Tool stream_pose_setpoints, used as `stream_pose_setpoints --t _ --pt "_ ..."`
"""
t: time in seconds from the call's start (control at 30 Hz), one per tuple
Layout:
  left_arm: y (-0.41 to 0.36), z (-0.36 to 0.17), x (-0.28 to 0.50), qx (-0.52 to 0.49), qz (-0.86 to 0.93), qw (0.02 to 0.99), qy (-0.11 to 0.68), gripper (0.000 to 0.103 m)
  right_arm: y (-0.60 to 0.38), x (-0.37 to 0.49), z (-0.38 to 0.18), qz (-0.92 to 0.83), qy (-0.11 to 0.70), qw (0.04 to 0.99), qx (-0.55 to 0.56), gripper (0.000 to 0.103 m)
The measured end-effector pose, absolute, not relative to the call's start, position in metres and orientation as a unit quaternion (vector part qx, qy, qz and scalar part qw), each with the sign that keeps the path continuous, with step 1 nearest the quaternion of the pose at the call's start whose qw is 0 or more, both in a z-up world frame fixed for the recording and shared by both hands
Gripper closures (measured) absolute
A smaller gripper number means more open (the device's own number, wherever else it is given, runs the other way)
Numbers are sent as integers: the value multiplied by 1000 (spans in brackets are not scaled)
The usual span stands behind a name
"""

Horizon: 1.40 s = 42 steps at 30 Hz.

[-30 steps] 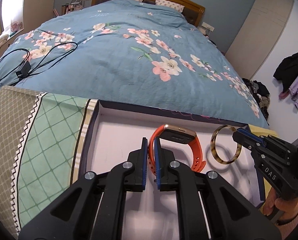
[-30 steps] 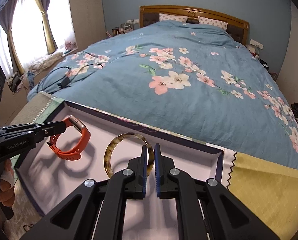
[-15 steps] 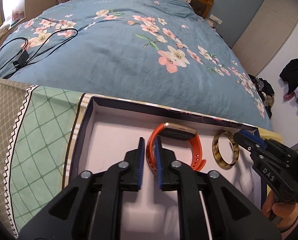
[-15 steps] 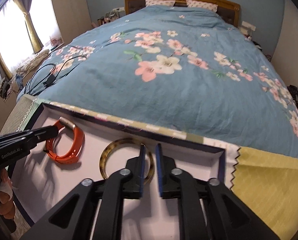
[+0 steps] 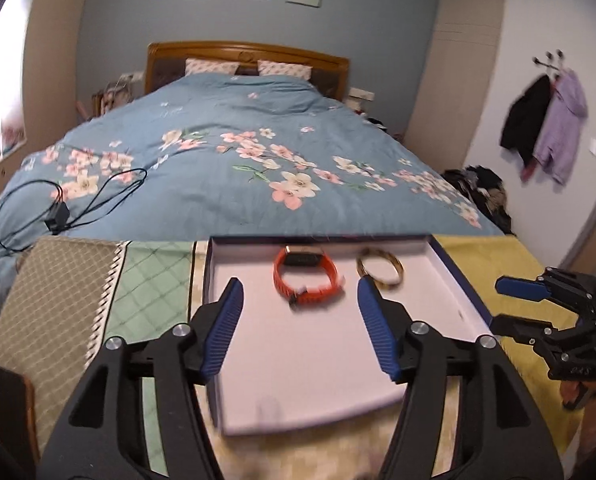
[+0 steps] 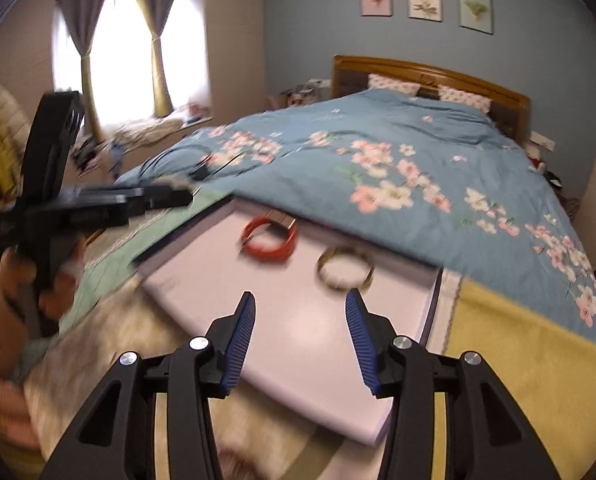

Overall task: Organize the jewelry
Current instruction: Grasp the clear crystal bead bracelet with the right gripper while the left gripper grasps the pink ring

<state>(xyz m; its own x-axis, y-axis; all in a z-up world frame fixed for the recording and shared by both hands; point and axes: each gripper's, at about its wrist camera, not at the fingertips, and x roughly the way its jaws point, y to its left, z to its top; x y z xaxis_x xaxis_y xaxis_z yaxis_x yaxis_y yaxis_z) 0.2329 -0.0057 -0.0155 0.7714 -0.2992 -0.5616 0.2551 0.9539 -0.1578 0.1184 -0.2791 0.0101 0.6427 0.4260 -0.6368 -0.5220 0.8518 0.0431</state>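
Left wrist view: the left claw point(image 5: 298, 322), jaws opening and empty, points at the orange watch band point(image 5: 306, 279) lying flat in the white tray point(image 5: 298, 380), with the amber bangle point(image 5: 379, 274) just to its right.

Right wrist view: the right claw point(image 6: 299, 334), jaws also opening and empty, sits nearer the bangle point(image 6: 345, 268), though blur probably exaggerates the gap.

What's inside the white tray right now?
Inside the tray: the orange watch and, beside it, the tortoiseshell bangle, both near the far wall. Nothing else shows; the tray's near edge is partly hidden by gripper fingers.
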Motion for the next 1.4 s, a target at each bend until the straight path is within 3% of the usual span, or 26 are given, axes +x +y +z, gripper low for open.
stream_pose_setpoints --t 0.2,0.67,0.83,0.87,1.4 --pt "-4 -30 171 -19 -175 937 303 42 -277 72 -22 284 378 876 -91 73" --pt "-20 -64 116 22 -206 921 331 41 -270 58 -49 275 410 865 -91 73" --pt "-25 -65 121 30 -218 916 335 41 -269 57 -46 276 405 867 -93 88" --pt "-26 -65 124 31 -221 915 337 41 -269 56 -45 274 403 868 -93 95" --pt "-47 -74 138 67 -249 898 357 48 -287 45 -5 282 353 891 -37 95"
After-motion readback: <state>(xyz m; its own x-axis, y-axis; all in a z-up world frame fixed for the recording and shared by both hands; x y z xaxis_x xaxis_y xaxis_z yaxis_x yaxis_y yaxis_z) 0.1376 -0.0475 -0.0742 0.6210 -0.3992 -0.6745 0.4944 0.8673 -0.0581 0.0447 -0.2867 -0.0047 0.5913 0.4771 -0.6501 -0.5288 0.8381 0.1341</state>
